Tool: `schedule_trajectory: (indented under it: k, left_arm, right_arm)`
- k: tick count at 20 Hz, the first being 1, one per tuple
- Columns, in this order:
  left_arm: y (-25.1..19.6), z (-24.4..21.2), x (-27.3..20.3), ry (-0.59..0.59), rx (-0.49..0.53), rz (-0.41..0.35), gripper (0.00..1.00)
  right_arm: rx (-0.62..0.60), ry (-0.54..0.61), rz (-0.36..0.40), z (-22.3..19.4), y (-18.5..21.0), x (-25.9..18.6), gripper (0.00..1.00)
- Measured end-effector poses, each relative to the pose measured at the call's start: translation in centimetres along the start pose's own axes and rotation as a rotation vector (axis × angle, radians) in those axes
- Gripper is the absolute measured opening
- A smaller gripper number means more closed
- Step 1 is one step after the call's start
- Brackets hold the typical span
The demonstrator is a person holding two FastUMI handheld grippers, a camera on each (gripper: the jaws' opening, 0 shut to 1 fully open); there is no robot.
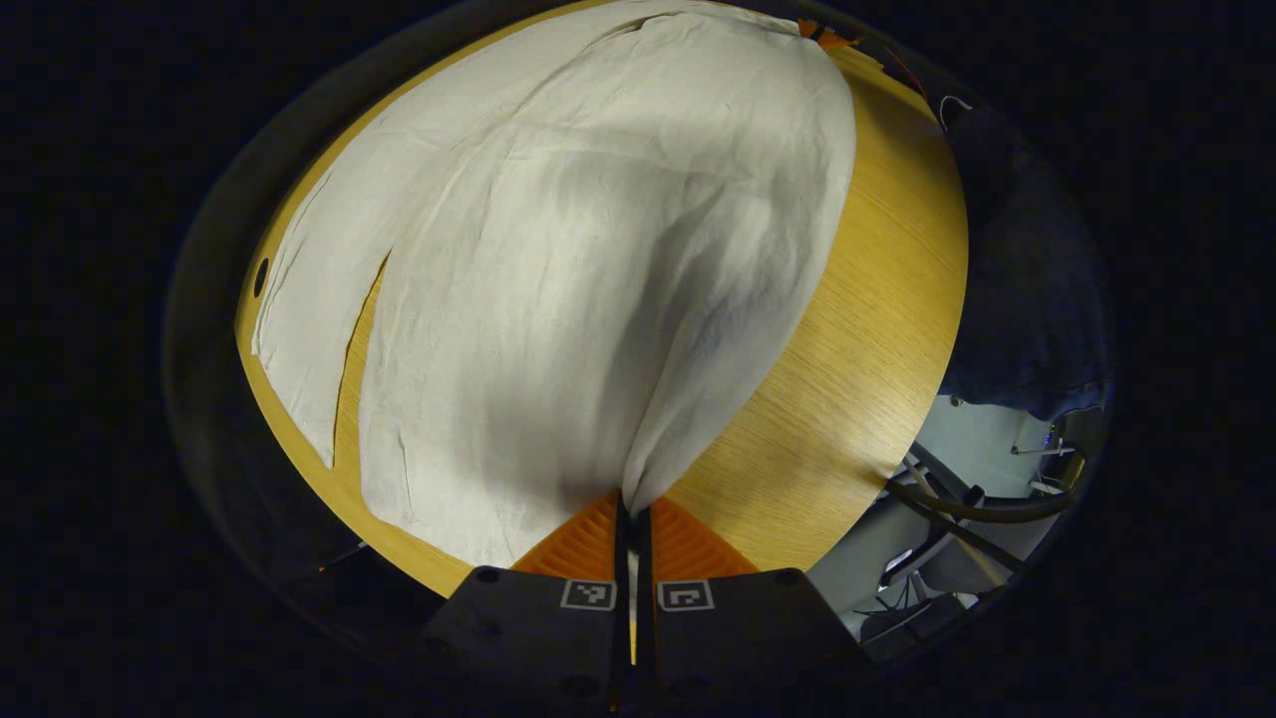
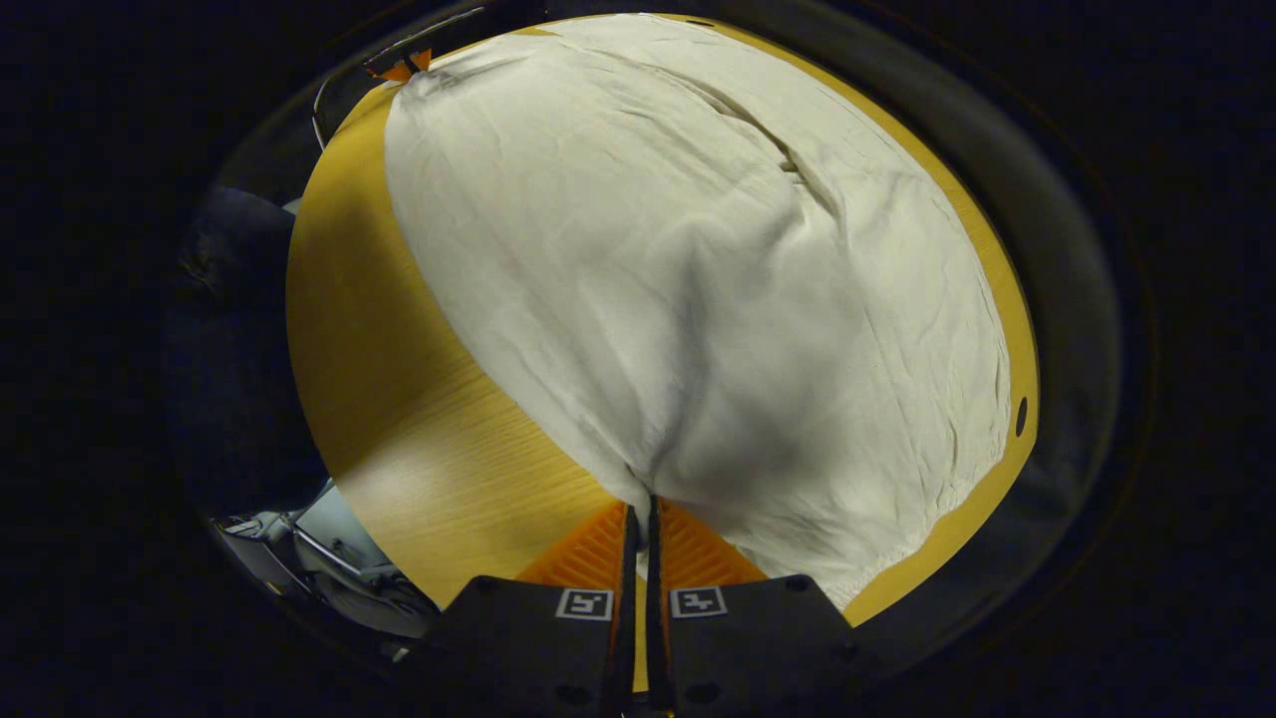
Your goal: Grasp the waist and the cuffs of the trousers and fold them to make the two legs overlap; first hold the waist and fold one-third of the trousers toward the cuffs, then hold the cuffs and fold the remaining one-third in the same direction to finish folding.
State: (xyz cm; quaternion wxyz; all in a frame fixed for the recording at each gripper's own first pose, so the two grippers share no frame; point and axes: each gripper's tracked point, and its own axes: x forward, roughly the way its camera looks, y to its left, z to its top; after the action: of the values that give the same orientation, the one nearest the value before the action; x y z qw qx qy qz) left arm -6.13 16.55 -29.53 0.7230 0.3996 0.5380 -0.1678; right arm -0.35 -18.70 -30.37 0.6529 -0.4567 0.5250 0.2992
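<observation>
Pale trousers [image 1: 558,299] lie spread over the wooden counter [image 1: 847,379], one layer lifted and pulled into a taut point at each end. In the left gripper view, the left tool [image 1: 632,514] is pinched tight on a gathered edge of the cloth, its fingers nearly touching. A slit of bare counter shows between the two layers on the left. In the right gripper view, the right tool [image 2: 643,519] likewise clamps a bunched edge of the trousers [image 2: 698,299], which drape away across the counter [image 2: 419,429].
</observation>
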Motion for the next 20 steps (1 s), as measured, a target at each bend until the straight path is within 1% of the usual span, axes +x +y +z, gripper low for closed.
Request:
schedule_trajectory:
  k: [2,3,5,6,8,9,10,12,15,18,20]
  left_arm:
    - [-0.1,0.1,0.0,0.003,-0.013,-0.004,0.01]
    - [-0.1,0.2,0.0,0.0,-0.018,-0.006,0.01]
    - [-0.2,0.1,0.0,-0.004,-0.027,-0.003,0.0]
    - [-0.2,0.3,-0.1,-0.014,-0.035,0.009,0.0]
    - [0.5,0.7,-0.2,-0.057,-0.077,0.064,0.0]
    - [0.8,1.2,-0.3,-0.1,-0.135,0.093,0.0]
    - [0.7,1.5,-0.3,-0.137,-0.192,0.099,0.0]
    - [1.1,2.5,-0.8,-0.214,-0.327,0.117,0.0]
    - [3.3,4.9,-2.6,-0.357,-0.526,0.18,0.0]
    - [7.8,8.0,-5.7,-0.538,-0.717,0.308,0.0]
    - [11.4,9.7,-7.9,-0.638,-0.825,0.39,0.0]
  right_arm:
    - [0.006,-0.028,-0.025,0.4,-0.2,-0.4,0.07]
    - [0.018,-0.039,-0.035,0.3,-0.3,-0.1,0.04]
    - [0.057,-0.057,-0.065,0.3,-0.4,-0.2,0.04]
    - [0.089,-0.065,-0.096,0.3,-0.6,-0.3,0.04]
    - [0.143,-0.098,-0.146,0.7,-0.8,-0.8,0.04]
    - [0.191,-0.131,-0.175,1.0,-1.1,-1.4,0.04]
    - [0.239,-0.157,-0.2,1.3,-1.4,-2.0,0.04]
    - [0.374,-0.191,-0.23,2.0,-2.2,-3.2,0.04]
    - [0.571,-0.281,-0.301,3.9,-4.7,-5.7,0.04]
    - [0.768,-0.387,-0.344,5.8,-7.3,-8.1,0.03]
    - [0.853,-0.44,-0.375,6.9,-9.1,-9.6,0.04]
